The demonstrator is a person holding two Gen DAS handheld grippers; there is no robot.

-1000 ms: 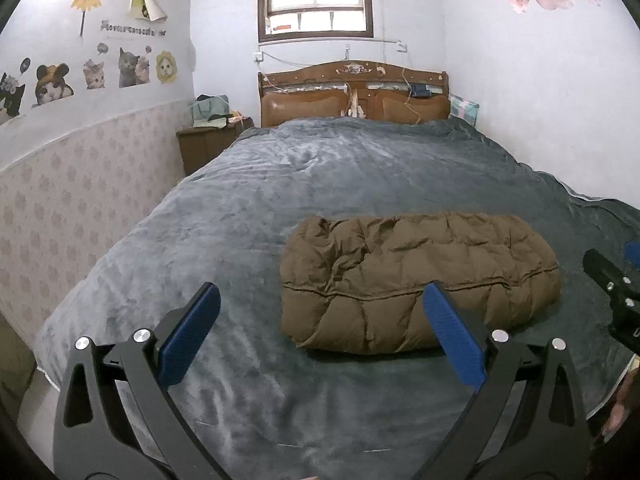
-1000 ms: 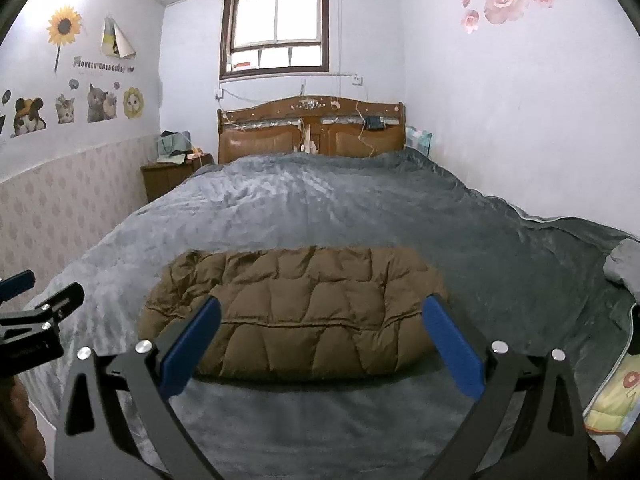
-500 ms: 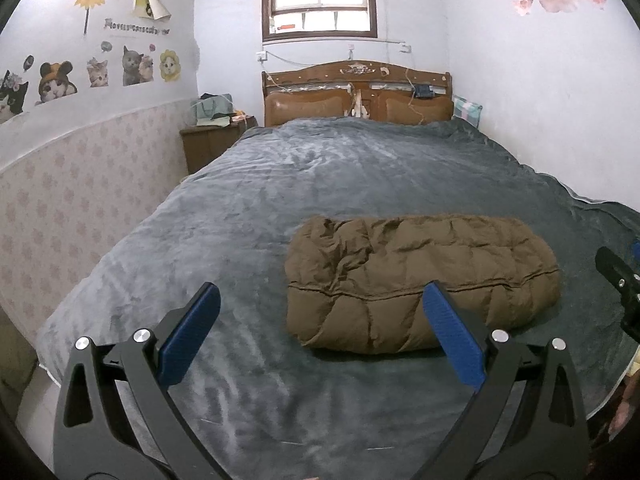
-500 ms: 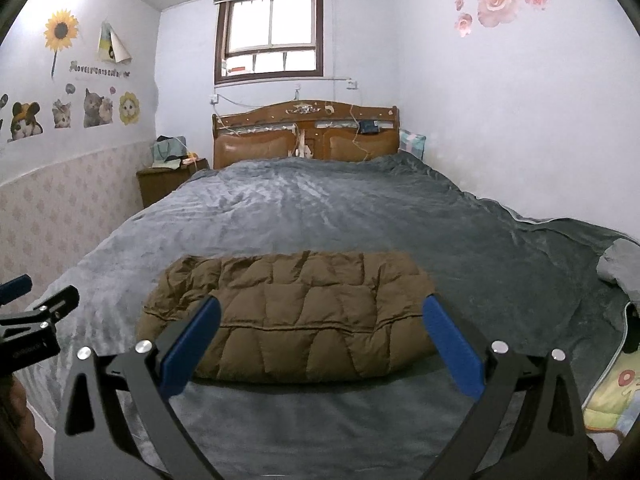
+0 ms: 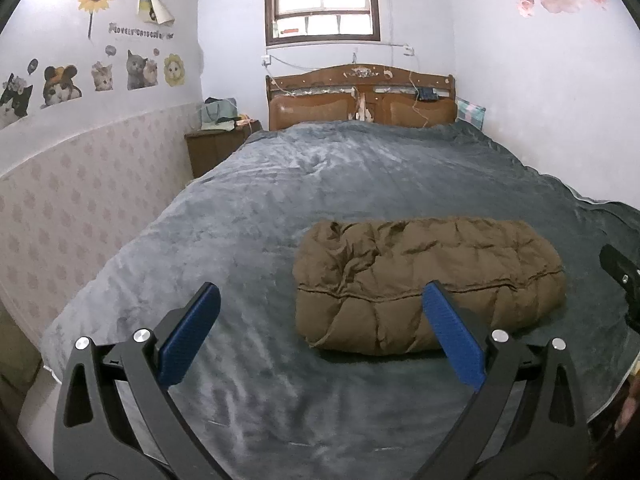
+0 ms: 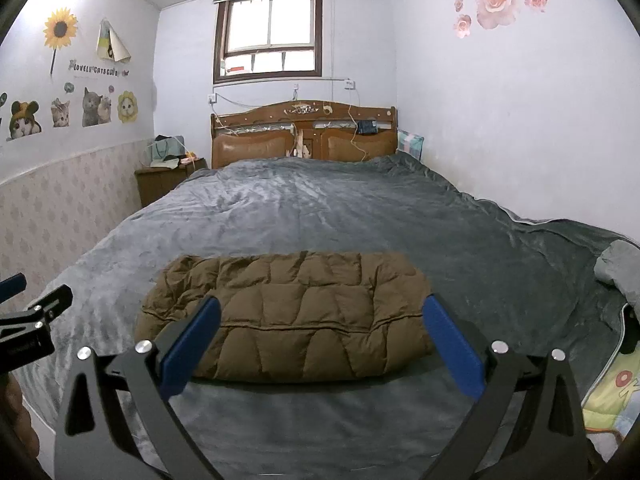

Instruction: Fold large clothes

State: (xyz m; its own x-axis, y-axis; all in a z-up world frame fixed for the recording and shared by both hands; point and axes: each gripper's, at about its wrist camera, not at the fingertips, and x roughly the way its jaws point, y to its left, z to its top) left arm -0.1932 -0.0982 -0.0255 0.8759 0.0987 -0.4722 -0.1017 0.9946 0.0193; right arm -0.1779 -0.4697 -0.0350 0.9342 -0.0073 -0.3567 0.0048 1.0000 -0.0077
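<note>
On the grey bedspread (image 6: 320, 216) lies a folded brown jacket (image 6: 288, 316).

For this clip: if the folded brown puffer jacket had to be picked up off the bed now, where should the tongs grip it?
Probably the two short ends of the brown puffer jacket, one pair of tongs from each side. It lies as a long, thick bundle across the grey blanket, too bulky for one bite mid-body. Both tongs, left and right, are open and empty.

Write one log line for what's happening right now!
stage: fold done | brown jacket: folded on bed | left gripper: open | right gripper: open
</note>
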